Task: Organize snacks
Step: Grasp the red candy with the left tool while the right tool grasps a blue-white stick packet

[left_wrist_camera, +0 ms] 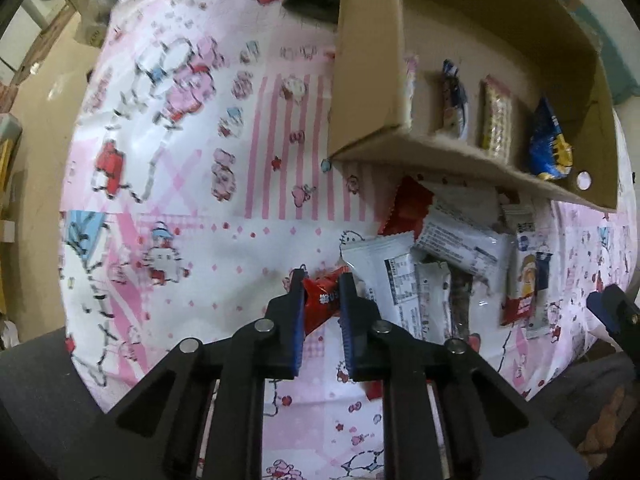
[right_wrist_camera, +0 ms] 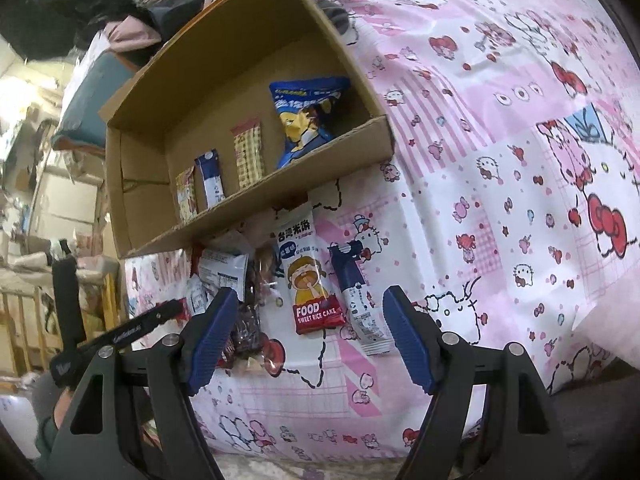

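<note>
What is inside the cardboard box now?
Inside the cardboard box: a blue bag, a checked wafer bar, a blue-white stick and a yellow packet, partly hidden by the front wall.

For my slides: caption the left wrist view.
Left gripper pinches a red snack packet beside the cardboard box.

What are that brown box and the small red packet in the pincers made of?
The box looks like plain corrugated cardboard: matte brown, with raw, slightly fuzzy cut edges. The red snack packet, pinched in the left gripper, seems to be thin glossy plastic film, since it crinkles and catches light; a foil lining cannot be ruled out.
</note>
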A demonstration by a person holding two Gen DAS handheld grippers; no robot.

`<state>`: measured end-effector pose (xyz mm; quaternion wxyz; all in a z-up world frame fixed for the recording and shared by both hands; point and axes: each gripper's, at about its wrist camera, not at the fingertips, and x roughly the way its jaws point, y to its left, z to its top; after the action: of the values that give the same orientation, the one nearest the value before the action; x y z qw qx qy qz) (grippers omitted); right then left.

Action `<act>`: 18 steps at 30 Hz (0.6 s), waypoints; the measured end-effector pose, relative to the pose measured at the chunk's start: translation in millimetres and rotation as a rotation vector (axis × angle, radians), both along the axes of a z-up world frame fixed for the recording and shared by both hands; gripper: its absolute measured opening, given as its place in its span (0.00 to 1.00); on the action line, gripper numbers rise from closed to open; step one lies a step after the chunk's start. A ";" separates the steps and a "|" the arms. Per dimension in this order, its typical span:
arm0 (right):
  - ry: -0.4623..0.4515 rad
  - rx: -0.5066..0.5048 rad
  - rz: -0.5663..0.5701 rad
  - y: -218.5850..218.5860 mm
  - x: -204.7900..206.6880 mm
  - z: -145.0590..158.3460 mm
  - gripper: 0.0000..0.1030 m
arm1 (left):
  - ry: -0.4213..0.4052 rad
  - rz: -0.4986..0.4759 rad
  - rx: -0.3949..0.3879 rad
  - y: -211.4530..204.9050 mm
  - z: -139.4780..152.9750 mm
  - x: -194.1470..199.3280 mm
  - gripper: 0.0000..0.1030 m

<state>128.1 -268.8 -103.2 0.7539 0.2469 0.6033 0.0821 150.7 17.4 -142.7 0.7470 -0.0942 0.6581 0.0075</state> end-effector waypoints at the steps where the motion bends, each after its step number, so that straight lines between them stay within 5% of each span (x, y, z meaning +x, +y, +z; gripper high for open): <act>1: 0.005 0.009 -0.009 -2.7 0.3 -0.6 0.75 | -0.012 0.002 0.006 1.5 6.0 -2.6 0.12; 4: 0.018 -0.005 0.002 -3.0 4.5 -4.0 0.74 | -0.045 0.004 -0.023 4.1 26.0 -12.1 0.12; 6: 0.052 -0.049 0.044 4.5 10.2 -12.6 0.59 | -0.074 -0.004 -0.027 4.1 38.8 -17.2 0.12; 13: 0.135 -0.168 0.159 30.4 18.3 -41.3 0.39 | -0.118 0.000 -0.029 10.0 50.6 -19.6 0.12; 18: 0.156 -0.245 0.205 39.4 16.3 -47.8 0.15 | -0.118 0.006 -0.023 11.4 47.3 -20.1 0.12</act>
<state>144.5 -229.4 -151.0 0.7170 0.0959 0.6874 0.0653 130.5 28.8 -95.4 0.7832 -0.1051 0.6129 -0.0035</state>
